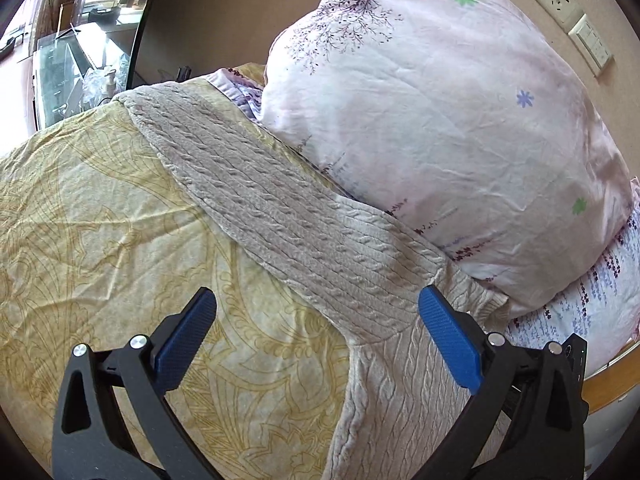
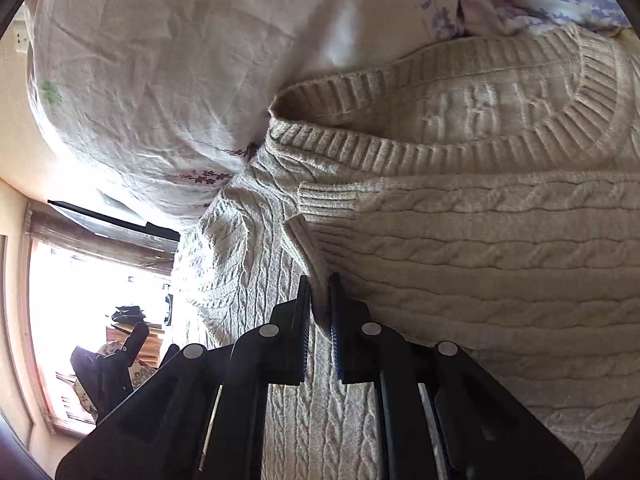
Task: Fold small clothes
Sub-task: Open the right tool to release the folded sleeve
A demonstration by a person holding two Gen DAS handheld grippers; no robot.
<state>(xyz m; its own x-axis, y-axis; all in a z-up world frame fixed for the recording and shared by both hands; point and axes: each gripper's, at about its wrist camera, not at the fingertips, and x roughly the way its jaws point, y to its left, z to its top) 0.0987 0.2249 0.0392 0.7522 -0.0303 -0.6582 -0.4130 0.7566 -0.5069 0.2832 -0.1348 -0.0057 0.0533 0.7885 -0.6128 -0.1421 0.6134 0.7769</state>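
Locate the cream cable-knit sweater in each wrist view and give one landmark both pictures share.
Left wrist view: the cream cable-knit sweater runs from the upper left to the bottom centre, its sleeve stretched over the yellow bedsheet, between the open left hand-held gripper's fingers.
Right wrist view: the sweater fills the centre and right, collar uppermost; the right hand-held gripper pinches its cuff.
Shared landmark: the floral pillow touching the sweater.

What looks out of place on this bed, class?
The sweater lies askew: its sleeve runs slanted across the sheet and it is wedged against the pillow, not spread flat.
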